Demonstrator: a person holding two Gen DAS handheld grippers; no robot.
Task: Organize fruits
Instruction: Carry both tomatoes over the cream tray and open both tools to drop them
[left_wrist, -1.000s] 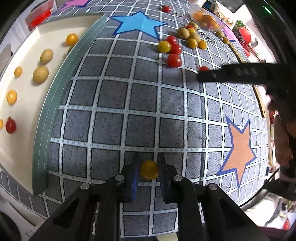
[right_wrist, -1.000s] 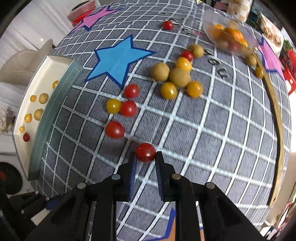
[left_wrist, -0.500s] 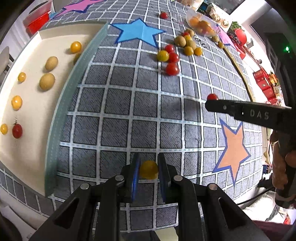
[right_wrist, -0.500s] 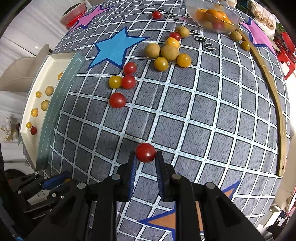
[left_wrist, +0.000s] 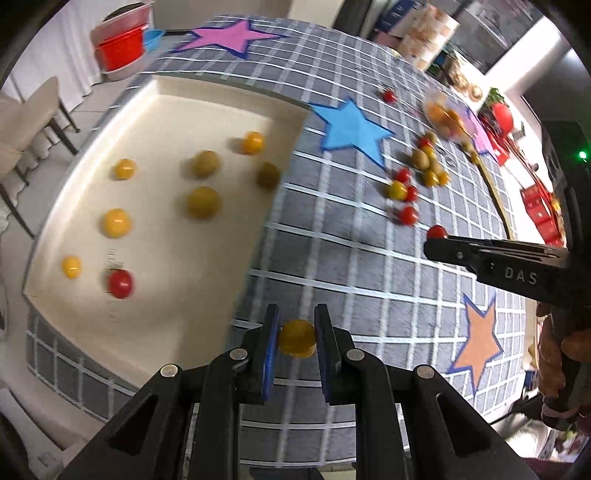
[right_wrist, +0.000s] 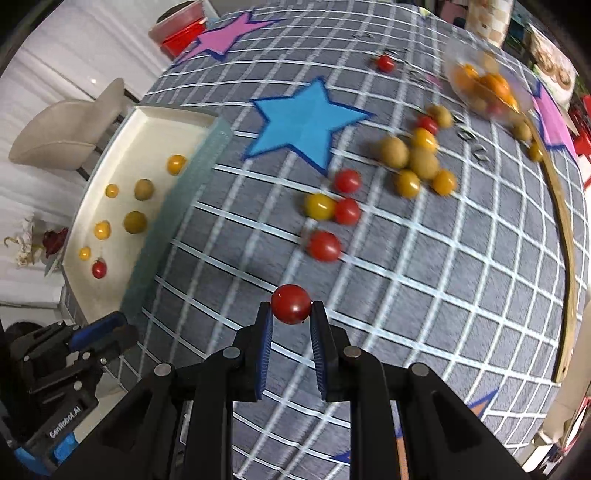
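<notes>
The left claw pinches a small round yellow tomato across its middle, beside the cream rectangular tray. The right claw nips a small red cherry tomato above the grey checked desk. Both fruits look light, smooth-skinned and easily crushed.

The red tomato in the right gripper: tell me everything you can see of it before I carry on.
The red tomato is small, round, glossy and smooth-skinned, with a light glint on top; no stem shows. It sits at the very tips of the right gripper, pinched between the two blue-lined fingers, one on each flank, most of it standing past the tips. It looks held above the grey checked cloth, apart from the loose fruit. The left wrist view shows it at the gripper's tip too.
</notes>
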